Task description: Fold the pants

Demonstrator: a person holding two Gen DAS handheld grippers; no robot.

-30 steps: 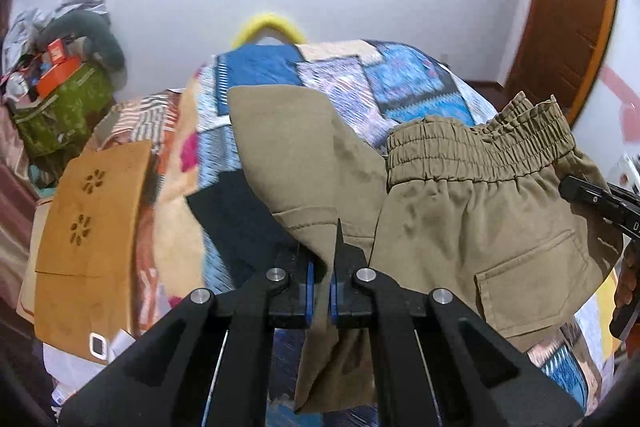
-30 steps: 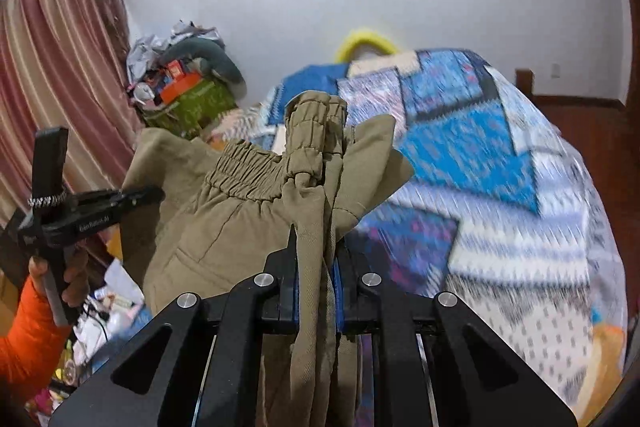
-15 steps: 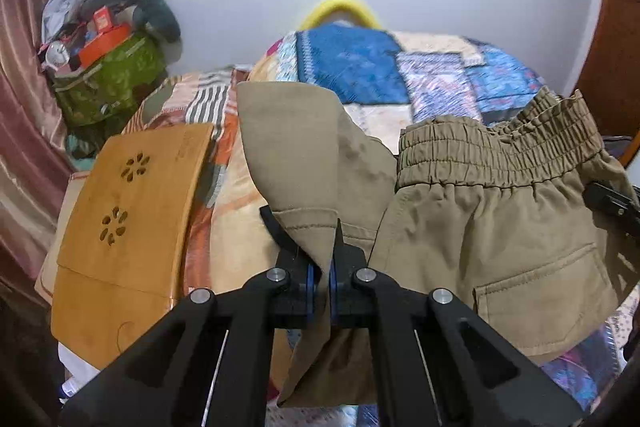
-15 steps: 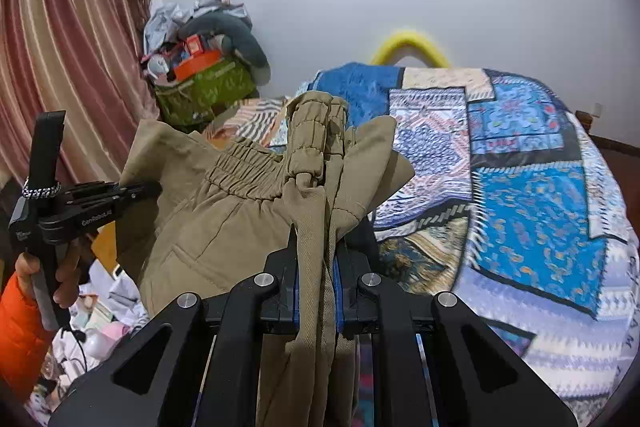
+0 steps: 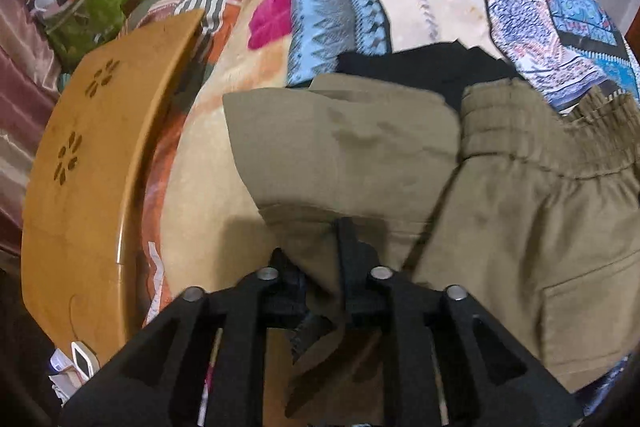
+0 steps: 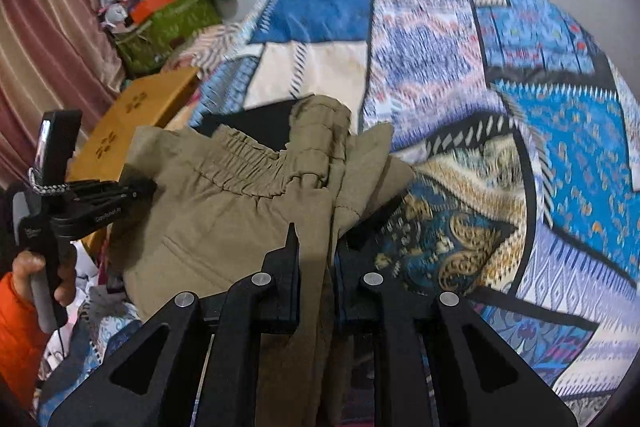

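The left gripper had just been opening around the pants; the right gripper pinched them; both should let go once the pants lay flat on the bedspread.

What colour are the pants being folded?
Khaki, an olive tan. The pants show best in the left wrist view.

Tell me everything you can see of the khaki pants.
The khaki pants look like plain woven cloth, with a gathered elastic waistband and a patch pocket. They hang bunched over the patterned bedspread and a black garment. Cloth sits between the jaws of both tools; the left tool has just been opening.
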